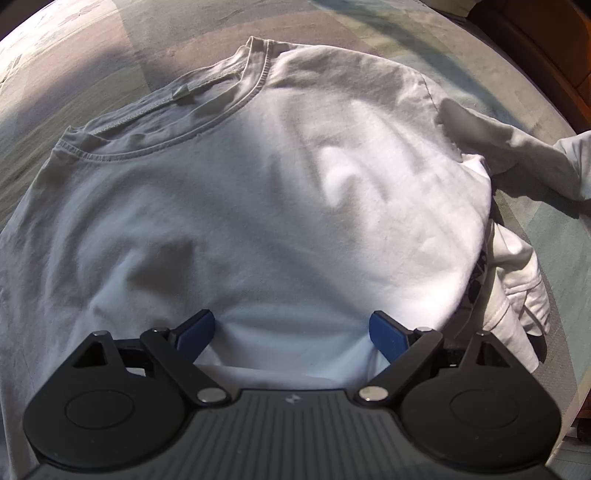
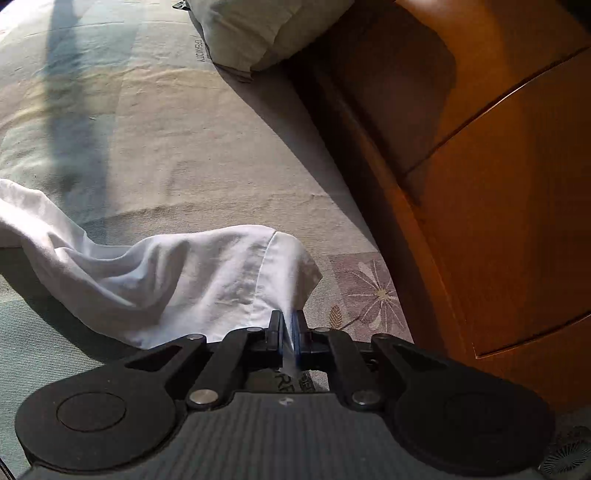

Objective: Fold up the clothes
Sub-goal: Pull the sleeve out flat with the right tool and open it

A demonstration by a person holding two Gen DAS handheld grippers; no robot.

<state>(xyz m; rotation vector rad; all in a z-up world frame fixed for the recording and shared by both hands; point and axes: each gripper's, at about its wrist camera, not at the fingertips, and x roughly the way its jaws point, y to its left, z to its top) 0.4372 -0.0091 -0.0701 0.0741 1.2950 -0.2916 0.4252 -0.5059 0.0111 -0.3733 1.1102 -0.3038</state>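
Sunlit bed (image 2: 177, 140) with a pale patterned cover carries a white T-shirt (image 1: 258, 206), spread with its collar (image 1: 207, 99) away from the left claw (image 1: 291, 332). Left claw: jaws wide apart over the shirt's near part, holding nothing. Right claw (image 2: 287, 332): jaws pinched on the edge of a sleeve (image 2: 207, 269), lifted off to the shirt's right side. Risks: the thin hem may slip from so narrow a grip; a pull on the sleeve may drag the unpinned body askew, since nothing holds it down. Bunched white cloth (image 1: 517, 288) under the shirt's right edge (whether part of the same shirt or another cannot be told) may spoil a flat fold. Nearby: a pillow (image 2: 258, 33) and a wooden bed frame (image 2: 480, 184) close on the right, limiting outward swing.
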